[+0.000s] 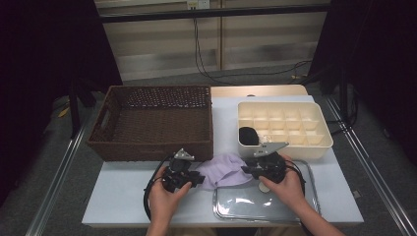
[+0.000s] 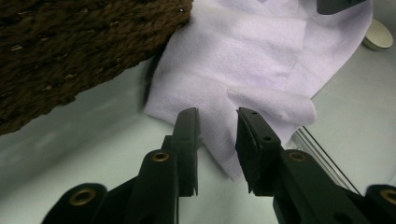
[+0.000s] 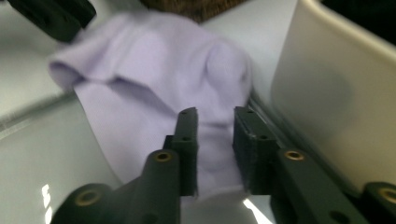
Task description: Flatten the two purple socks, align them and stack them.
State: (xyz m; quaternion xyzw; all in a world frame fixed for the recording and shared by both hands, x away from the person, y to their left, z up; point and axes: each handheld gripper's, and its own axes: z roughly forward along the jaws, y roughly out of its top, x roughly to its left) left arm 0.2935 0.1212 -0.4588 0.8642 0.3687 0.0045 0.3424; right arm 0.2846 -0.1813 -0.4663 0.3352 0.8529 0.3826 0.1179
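1. Table (image 1: pixel 123 196): the wicker basket (image 1: pixel 155 120) stands at the back left, its front wall just behind the work area. The cream divider box (image 1: pixel 282 128) stands at the back right and holds a black item (image 1: pixel 248 135) in one front compartment.
2. The clear lid (image 1: pixel 255 201) lies at the front right, near the table's front edge. Bare tabletop lies at the front left.
3. The lavender sock (image 1: pixel 223 169) lies between the two grippers, one end just beside the basket corner, the other over the lid's rim.
4. Left gripper (image 2: pixel 217 133): jaws parted, the sock's edge in the gap, pads not pressing it; released.
5. Right gripper (image 3: pixel 215 135): jaws parted, sock fabric in the gap, no clamp seen; released.
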